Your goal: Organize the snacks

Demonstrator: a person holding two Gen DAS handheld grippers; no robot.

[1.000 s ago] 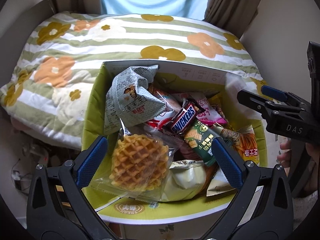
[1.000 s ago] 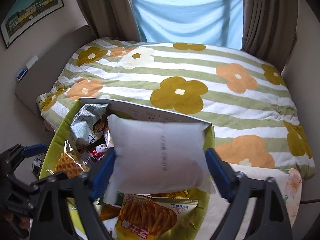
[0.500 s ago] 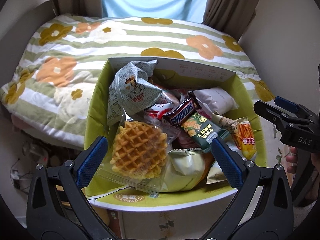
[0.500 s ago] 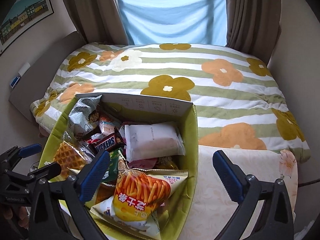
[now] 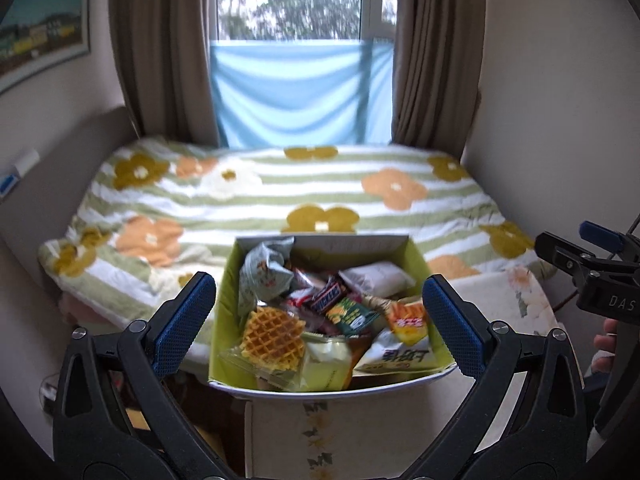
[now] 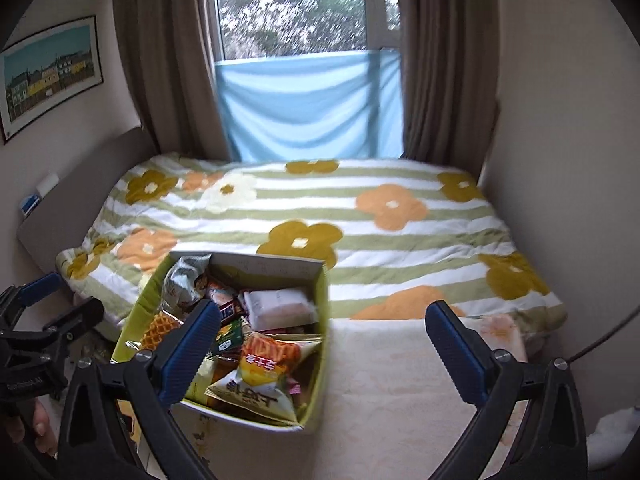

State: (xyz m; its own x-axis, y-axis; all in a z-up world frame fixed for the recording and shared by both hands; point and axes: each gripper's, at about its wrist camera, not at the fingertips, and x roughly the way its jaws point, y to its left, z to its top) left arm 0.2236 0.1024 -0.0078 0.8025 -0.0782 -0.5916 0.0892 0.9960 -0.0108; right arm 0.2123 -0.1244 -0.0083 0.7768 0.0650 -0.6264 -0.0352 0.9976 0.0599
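A green cardboard box full of snacks stands on a pale floral cloth in front of the bed. In it lie a wrapped waffle, a Snickers bar, a white packet, an orange fries bag and a grey crumpled bag. My left gripper is open and empty, held back from the box. My right gripper is open and empty, above the box's right side. The right gripper also shows in the left wrist view.
A bed with a green-striped flower blanket fills the space behind the box. Brown curtains and a blue cloth hang at the window. The floral cloth surface stretches right of the box. Walls close in on both sides.
The right gripper let the white packet go into the box. Both grippers have pulled back and up from the box, so more of the room shows.
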